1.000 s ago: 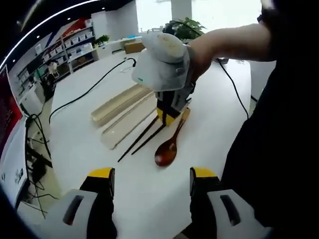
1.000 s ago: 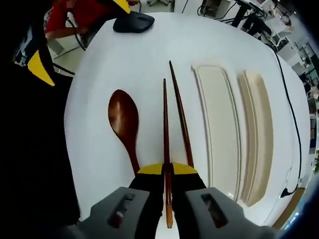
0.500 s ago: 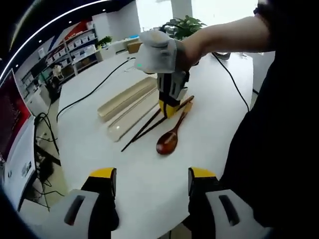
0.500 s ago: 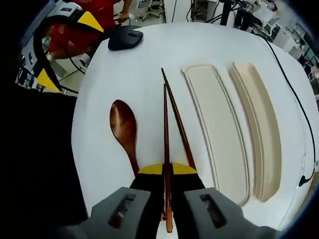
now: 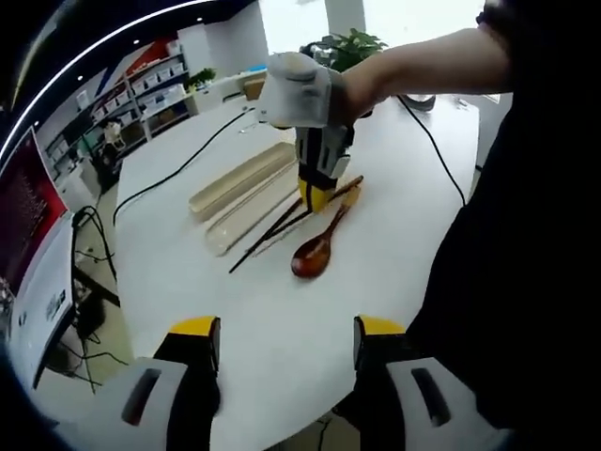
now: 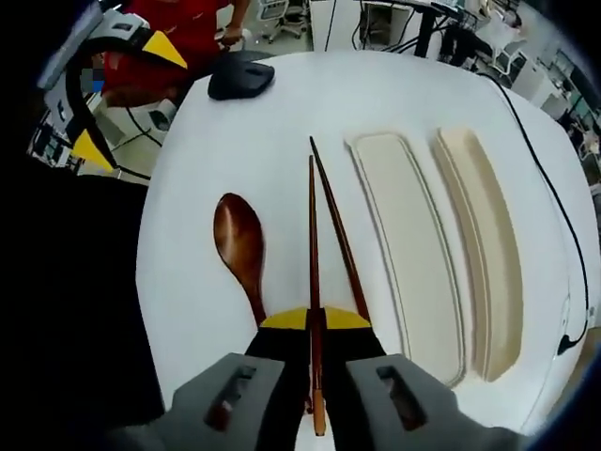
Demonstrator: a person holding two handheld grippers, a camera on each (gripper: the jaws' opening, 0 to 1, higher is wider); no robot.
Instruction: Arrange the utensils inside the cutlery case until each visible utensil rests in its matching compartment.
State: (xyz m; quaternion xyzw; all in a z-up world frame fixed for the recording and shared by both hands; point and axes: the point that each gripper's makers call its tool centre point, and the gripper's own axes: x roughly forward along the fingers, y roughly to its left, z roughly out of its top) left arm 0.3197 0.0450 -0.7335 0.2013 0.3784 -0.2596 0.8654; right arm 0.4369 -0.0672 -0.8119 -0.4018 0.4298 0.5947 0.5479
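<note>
- I'm seeing the right gripper (image 6: 315,319) clamping one chopstick (image 6: 312,235) near its butt end, shaft running straight ahead along the jaws.
- Second chopstick (image 6: 338,235) is lying just right of it, crossing close at the jaws; the spoon (image 6: 239,249) is lying just left, bowl forward.
- Case tray (image 6: 408,254) is sitting further right of the gripper, lid (image 6: 488,244) beyond it, long axes roughly parallel to the held stick, so I'm judging the move as a sideways shift right.
- Left gripper (image 5: 282,348) is idling with jaws apart, well back; right one is nearer.
</note>
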